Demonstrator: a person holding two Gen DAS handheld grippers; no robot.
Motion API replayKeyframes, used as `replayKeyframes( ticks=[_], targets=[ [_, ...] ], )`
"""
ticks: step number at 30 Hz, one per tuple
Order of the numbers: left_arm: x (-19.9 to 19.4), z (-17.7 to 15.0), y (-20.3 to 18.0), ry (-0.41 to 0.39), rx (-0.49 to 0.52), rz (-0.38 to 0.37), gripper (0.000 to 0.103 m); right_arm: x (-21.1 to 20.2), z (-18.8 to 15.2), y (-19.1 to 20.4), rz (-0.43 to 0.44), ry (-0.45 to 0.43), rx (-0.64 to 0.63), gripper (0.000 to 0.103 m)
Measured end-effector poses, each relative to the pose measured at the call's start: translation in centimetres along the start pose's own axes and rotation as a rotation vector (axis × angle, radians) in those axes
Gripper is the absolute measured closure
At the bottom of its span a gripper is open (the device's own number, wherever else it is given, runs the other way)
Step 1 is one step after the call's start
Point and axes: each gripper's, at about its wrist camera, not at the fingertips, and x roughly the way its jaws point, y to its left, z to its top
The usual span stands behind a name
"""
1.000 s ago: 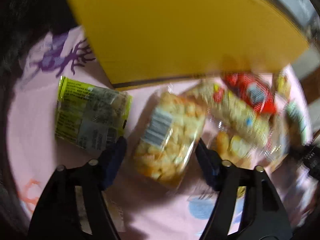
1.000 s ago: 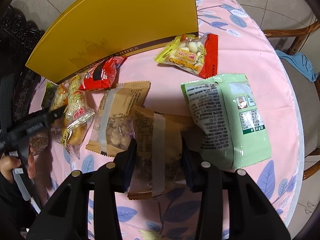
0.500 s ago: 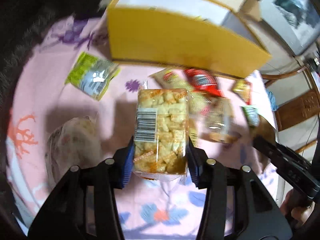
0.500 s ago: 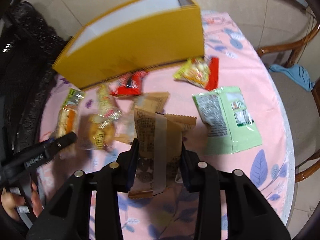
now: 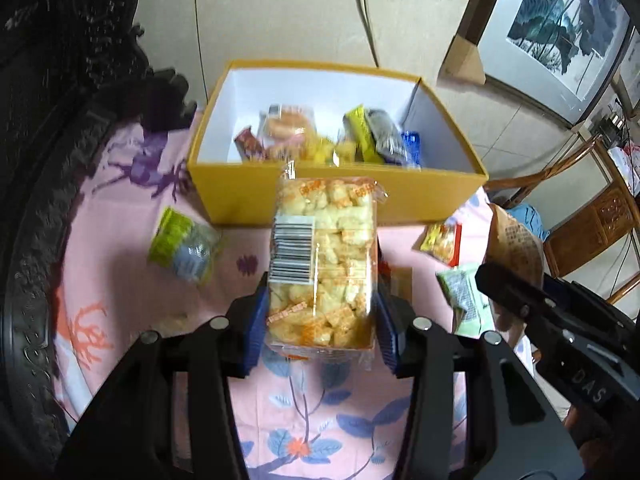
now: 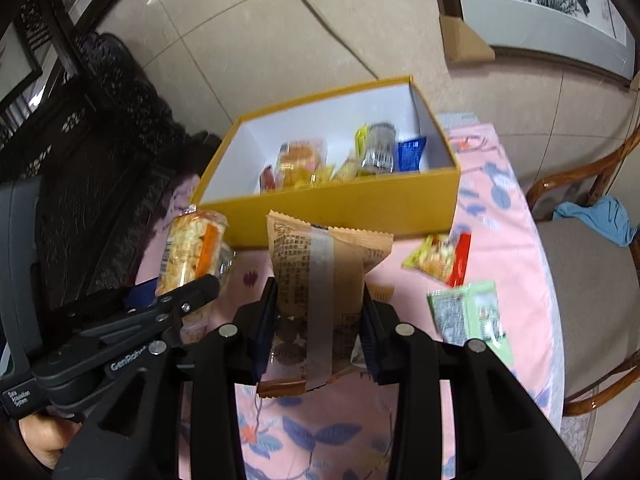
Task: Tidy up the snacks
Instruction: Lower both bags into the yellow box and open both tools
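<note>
My left gripper is shut on a clear pack of yellow puffed snacks, held up in front of the open yellow box. My right gripper is shut on a brown paper snack packet, also lifted above the pink tablecloth. The box holds several snacks. In the right wrist view the left gripper's puffed snack pack shows at the left. A green-yellow packet, a yellow-red packet and a pale green bag lie on the cloth.
A dark carved cabinet stands to the left of the table. A wooden chair with a blue cloth sits at the right. A framed picture leans on the tiled wall behind the box.
Both grippers closed on their packets and lifted them off the cloth. The views rose, so the box's inside with its snacks now shows.
</note>
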Motion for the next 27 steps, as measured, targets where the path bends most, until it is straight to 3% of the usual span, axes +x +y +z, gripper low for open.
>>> replayKeyframes(
  ticks=[11,22,23,24,25,27],
  targets=[
    [1.5,3.8,1.1,-0.015,-0.031,0.004,0.056,1.9,3.3,-0.2,-0.026,0.011,-0.003,0.065],
    [5.0,14.2,2.5,-0.061,-0.042,0.087,0.054,6.5,14.3,-1.0,-0.058,-0.030,0.034,0.064],
    [5.3,15.1,2.7,-0.066,-0.043,0.106,0.042,6.9,14.9,-1.0,-0.073,-0.024,0.035,0.063],
    [5.5,15.7,2.8,-0.071,-0.047,0.122,0.016,7.6,15.7,-1.2,-0.088,-0.011,0.038,0.060],
    [5.4,16.2,3.0,-0.081,-0.053,0.138,0.009,7.9,16.1,-1.4,-0.096,-0.003,0.044,0.057],
    [4.7,17.0,3.4,-0.125,-0.062,0.146,0.008,8.0,16.6,-1.7,-0.113,-0.004,0.051,0.037]
  ],
)
